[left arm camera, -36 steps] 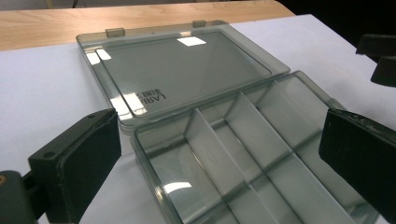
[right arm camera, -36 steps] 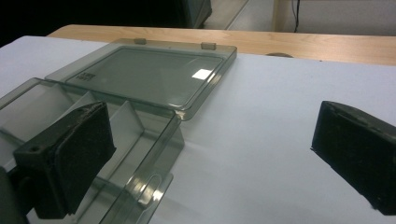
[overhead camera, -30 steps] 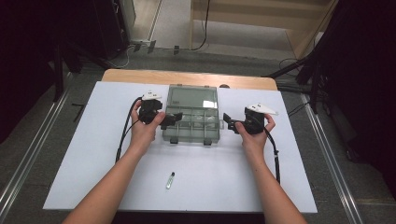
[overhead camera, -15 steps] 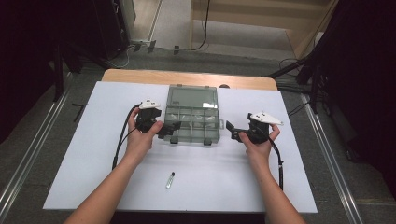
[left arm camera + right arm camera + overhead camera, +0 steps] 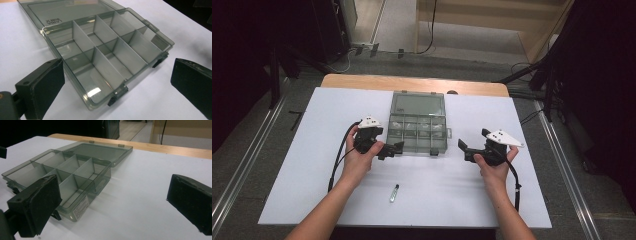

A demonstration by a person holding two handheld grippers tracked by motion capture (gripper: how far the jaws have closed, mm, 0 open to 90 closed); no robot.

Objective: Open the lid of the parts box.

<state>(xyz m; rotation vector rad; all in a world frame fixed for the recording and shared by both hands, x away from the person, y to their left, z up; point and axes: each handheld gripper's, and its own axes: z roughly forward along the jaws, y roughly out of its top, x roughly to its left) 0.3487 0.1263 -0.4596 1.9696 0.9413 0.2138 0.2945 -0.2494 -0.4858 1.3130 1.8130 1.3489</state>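
A transparent grey compartment box (image 5: pixel 418 131) lies on the white table (image 5: pixel 302 165) with its lid (image 5: pixel 419 105) folded back flat behind it. The left gripper (image 5: pixel 398 146) is just beside the box's near left corner, its jaws wide apart and holding nothing. The right gripper (image 5: pixel 462 147) is near the box's right side, not touching it, also wide open and empty. A small vial (image 5: pixel 394 192) lies nearer the person, between both forearms.
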